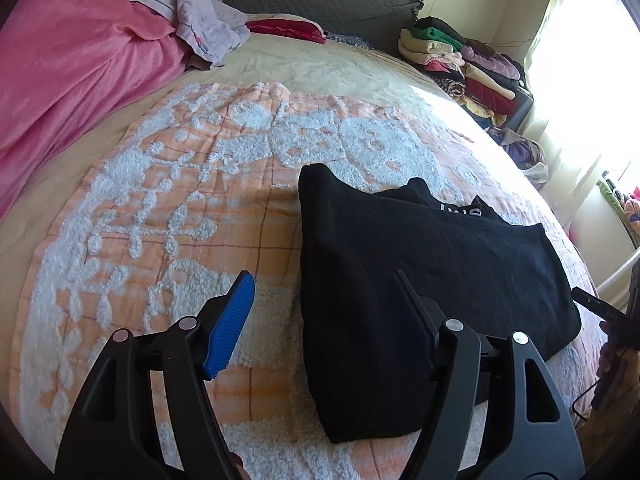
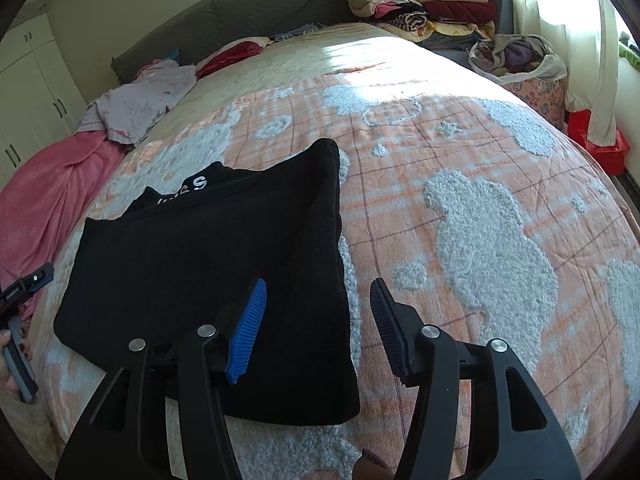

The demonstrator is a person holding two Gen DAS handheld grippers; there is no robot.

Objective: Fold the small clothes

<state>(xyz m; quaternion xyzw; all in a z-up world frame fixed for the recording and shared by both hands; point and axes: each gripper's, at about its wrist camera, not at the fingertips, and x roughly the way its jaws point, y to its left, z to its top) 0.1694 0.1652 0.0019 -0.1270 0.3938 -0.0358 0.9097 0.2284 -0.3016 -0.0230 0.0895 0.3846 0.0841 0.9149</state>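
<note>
A black garment (image 1: 400,280) with white lettering lies folded flat on the orange-and-white bedspread (image 1: 180,220). My left gripper (image 1: 324,284) is open and empty, its jaws straddling the garment's left edge just above the bed. In the right wrist view the same garment (image 2: 224,248) lies to the left, and my right gripper (image 2: 318,292) is open and empty over its right edge. The other gripper's tip shows at the far right of the left wrist view (image 1: 596,304) and at the far left of the right wrist view (image 2: 24,284).
A pink blanket (image 1: 80,80) and a lilac garment (image 1: 204,20) lie at the bed's left and head. A stack of folded clothes (image 1: 460,60) stands beside the bed near the window. A bag of clothes (image 2: 516,56) and a red box (image 2: 600,140) sit by the curtain.
</note>
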